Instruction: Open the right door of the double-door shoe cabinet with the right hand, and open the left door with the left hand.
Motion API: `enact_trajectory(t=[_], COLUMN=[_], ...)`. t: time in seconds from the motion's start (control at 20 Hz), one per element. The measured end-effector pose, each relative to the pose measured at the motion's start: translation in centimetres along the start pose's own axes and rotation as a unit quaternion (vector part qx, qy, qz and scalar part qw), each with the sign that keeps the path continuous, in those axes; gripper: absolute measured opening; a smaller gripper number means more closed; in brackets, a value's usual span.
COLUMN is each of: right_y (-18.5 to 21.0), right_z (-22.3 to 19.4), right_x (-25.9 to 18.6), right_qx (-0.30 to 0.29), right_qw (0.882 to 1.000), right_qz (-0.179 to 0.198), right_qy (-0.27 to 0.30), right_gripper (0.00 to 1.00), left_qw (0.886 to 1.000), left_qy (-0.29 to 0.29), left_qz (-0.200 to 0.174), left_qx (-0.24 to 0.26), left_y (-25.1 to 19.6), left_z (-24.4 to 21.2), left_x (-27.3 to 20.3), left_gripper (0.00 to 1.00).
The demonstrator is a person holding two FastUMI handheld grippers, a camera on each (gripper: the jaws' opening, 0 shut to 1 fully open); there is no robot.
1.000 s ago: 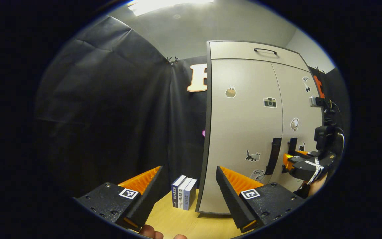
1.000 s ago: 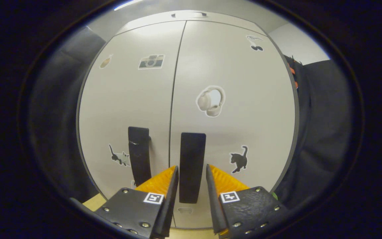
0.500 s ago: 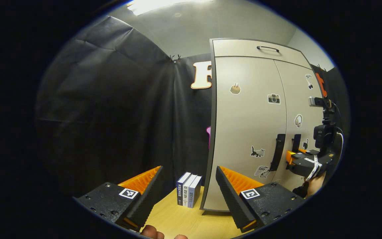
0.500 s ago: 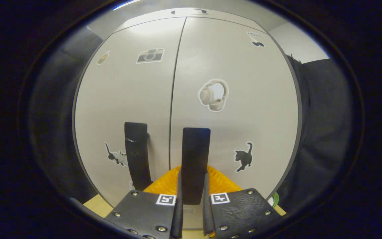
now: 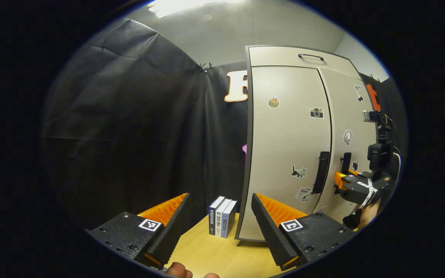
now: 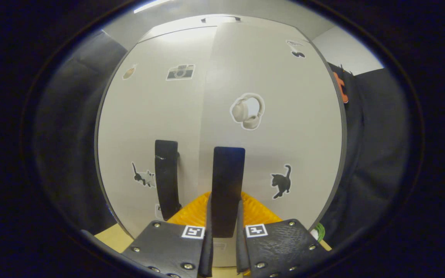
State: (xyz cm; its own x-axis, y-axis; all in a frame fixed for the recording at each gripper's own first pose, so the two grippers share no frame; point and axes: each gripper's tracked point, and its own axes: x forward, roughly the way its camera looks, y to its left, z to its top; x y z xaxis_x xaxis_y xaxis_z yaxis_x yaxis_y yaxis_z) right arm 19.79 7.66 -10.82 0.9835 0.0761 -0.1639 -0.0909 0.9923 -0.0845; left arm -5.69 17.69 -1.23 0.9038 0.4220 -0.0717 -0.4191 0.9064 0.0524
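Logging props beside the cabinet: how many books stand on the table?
3, upright in a row on the wooden table left of the shoe cabinet: dark blue book, white book, pale blue book. Others may be hidden behind.

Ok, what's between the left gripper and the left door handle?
In the left gripper view, nothing: past the open left gripper only bare door panel with stickers leads to the left handle.

Three books (image 5: 222, 216) upright, spines outward, touching side by side on light wood bench (image 5: 207, 256), near its far edge, just beside cabinet's left side. Black cloth wall (image 5: 129, 123) behind and left of books, creased, clipped at top corner seam. Ceiling light panel (image 5: 184, 5) lit overhead. Green item (image 6: 319, 233) low at right, partly hidden, identity unclear.
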Motion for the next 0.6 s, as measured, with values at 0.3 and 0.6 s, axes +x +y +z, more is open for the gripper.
enact_trajectory(t=[0.3,0.6], right_y=[-1.0,-2.0], right_z=[-0.1,-0.2], right_x=[-3.1,-5.4], right_qx=[0.008,0.016], right_qw=[1.0,0.999], right_qz=[0.012,0.03], right_qy=[0.004,0.008], right_gripper=[0.24,0.24], left_qw=[1.0,0.999], left_qy=[0.0,0.002], left_qz=[-0.015,-0.034], left_qx=[0.0,-0.002], left_y=[-1.4,-3.4], left_z=[-0.2,-0.5], left_x=[-1.7,-2.8], left_gripper=[0.96,0.96])
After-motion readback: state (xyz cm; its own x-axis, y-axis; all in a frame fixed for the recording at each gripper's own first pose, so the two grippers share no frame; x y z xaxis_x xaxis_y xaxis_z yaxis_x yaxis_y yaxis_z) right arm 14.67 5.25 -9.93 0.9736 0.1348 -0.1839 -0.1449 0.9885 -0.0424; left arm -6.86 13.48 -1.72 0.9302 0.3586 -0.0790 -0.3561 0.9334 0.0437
